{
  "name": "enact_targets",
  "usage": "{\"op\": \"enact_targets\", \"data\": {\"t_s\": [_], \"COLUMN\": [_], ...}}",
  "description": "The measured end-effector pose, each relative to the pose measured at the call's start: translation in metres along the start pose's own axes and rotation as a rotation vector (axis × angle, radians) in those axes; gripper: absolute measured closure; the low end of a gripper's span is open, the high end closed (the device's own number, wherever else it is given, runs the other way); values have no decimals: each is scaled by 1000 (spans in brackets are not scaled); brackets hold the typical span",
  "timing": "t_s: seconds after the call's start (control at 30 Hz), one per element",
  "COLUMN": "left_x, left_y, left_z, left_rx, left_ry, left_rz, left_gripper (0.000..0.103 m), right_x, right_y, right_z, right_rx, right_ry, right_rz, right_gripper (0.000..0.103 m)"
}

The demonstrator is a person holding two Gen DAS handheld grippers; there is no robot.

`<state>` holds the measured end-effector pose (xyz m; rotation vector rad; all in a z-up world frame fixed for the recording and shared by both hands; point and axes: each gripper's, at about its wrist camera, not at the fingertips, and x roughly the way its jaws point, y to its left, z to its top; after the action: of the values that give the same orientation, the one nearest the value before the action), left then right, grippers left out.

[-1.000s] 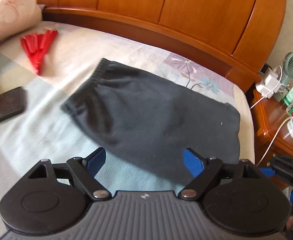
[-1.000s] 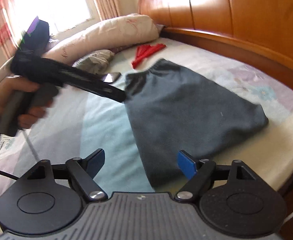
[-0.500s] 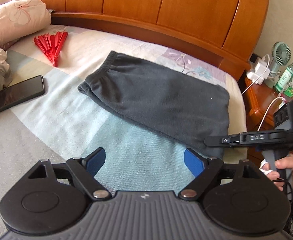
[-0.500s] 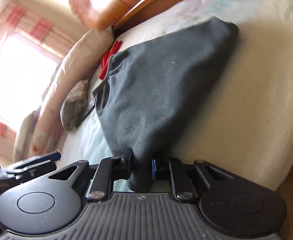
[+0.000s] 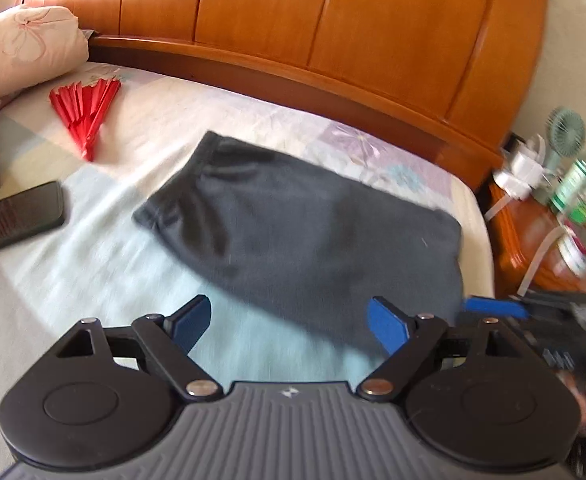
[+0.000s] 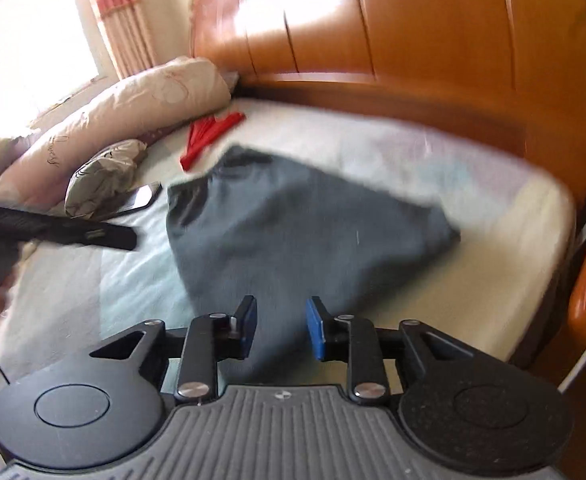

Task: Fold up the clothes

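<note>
One dark grey garment [image 5: 313, 236] is laid flat on the bed sheet [image 5: 93, 264], folded into a rough rectangle. It is found ahead of the left gripper [image 5: 289, 320], reaching from between the blue pads toward the headboard [image 5: 333, 32]; its near edge is seen between the jaws, though contact cannot be told. The left jaws are held wide apart, with nothing clamped.

The same garment [image 6: 293, 240] is found directly ahead of the right gripper [image 6: 281, 328], its near corner running down between the two blue pads. The right jaws are set narrow and are opening; cloth is seen between them, but the pads are not seen pressing on it.

Counted: one garment, two grippers, one red folding fan [image 5: 85, 108] far to the left of the left gripper, one dark phone [image 5: 17, 216] to its left, one rolled quilt [image 6: 113, 120], one crumpled cloth [image 6: 101, 176], one nightstand [image 5: 533, 240] to the right carrying a small fan [image 5: 565, 128], a green bottle [image 5: 577, 176] and a white charger [image 5: 525, 168].

Edges: the elastic waistband is turned toward the red fan; the garment's right edge lies near the mattress edge. Bare sheet is left open left of the garment and near both grippers. Both views are blurred.
</note>
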<state>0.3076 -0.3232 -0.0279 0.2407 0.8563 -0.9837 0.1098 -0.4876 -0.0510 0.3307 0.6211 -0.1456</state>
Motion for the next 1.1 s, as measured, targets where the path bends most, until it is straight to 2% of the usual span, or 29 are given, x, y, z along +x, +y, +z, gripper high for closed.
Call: {"op": "enact_targets", "data": {"t_s": [0.07, 0.2, 0.23, 0.27, 0.33, 0.47, 0.63, 0.77, 0.83, 0.93, 1.03, 1.1], "left_x": [24, 68, 75, 76, 73, 53, -2, -44, -61, -80, -95, -105], "left_y": [0, 0, 0, -1, -2, -6, -25, -54, -67, -81, -89, -92], "left_z": [10, 10, 6, 3, -2, -4, -14, -37, -51, -68, -79, -87], "left_rx": [-9, -25, -22, -18, -18, -33, 0, 88, 109, 96, 116, 99], "left_ry": [6, 65, 77, 72, 57, 38, -88, -216, -267, -266, -216, -202], "left_rz": [36, 69, 80, 85, 90, 114, 140, 178, 203, 202, 148, 146], "left_gripper": [17, 17, 16, 11, 9, 9, 9, 1, 1, 1, 1, 1], "right_x": [7, 29, 35, 36, 37, 26, 1, -22, -34, -50, -65, -75], "right_y": [4, 0, 0, -1, -2, 3, 14, 27, 32, 39, 45, 48], "right_z": [5, 5, 2, 0, -3, 0, -5, -13, -16, -22, -29, -32], "right_rx": [-34, -38, -36, -36, -38, -26, -2, -3, 5, 3, -3, -4], "right_ry": [-10, 46, 65, 69, 74, 79, 94, 95, 100, 114, 124, 127], "right_rz": [-26, -24, -23, -20, -11, -10, 24, 21, 24, 18, 2, -10], "right_gripper": [70, 67, 66, 65, 63, 59, 53, 51, 49, 45, 42, 38]}}
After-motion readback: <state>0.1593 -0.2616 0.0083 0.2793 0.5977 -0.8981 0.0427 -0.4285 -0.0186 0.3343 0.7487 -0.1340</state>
